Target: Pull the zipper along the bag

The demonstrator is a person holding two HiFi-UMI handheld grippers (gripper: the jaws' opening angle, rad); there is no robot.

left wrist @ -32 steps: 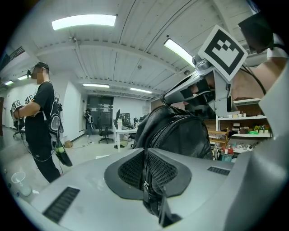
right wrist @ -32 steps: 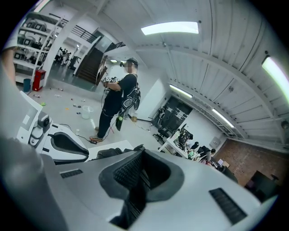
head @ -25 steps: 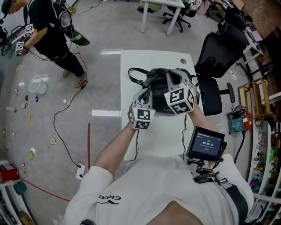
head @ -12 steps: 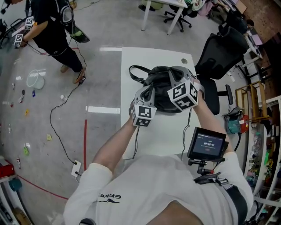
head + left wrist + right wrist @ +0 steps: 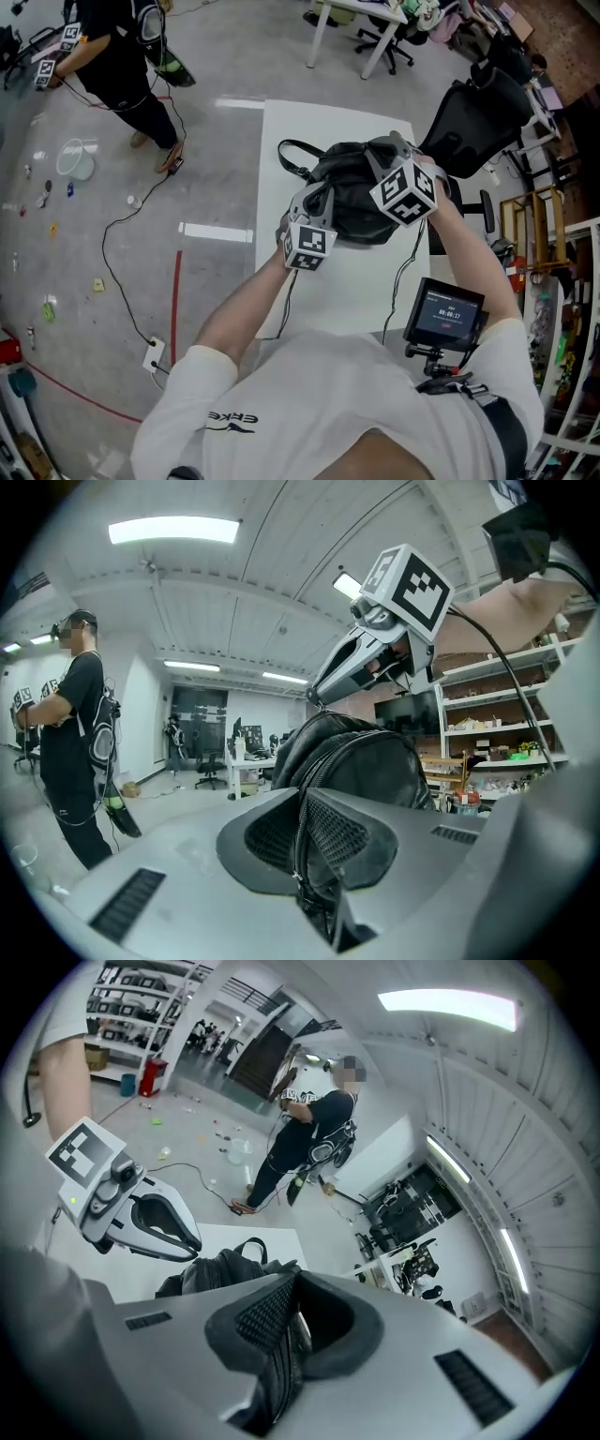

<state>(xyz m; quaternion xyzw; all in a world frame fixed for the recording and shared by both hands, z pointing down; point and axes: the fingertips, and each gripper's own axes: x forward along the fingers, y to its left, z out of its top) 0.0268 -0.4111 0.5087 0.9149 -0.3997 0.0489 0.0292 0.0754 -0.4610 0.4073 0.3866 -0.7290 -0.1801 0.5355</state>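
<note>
- Fabric at the near left side of the black bag (image 5: 352, 211) is pinched between the closed jaws of the left tool (image 5: 314, 204); the bag lies in the middle of the white counter (image 5: 281, 141).
- Only the left gripper view shows the zipper (image 5: 299, 832) track running straight into that grip, with a standing person (image 5: 70, 752) beyond.
- Right tool (image 5: 382, 157) is clamped on the bag's far right top; its own view shows black fabric between the jaws.
- Office chair (image 5: 473, 112) stands just right of the counter.
</note>
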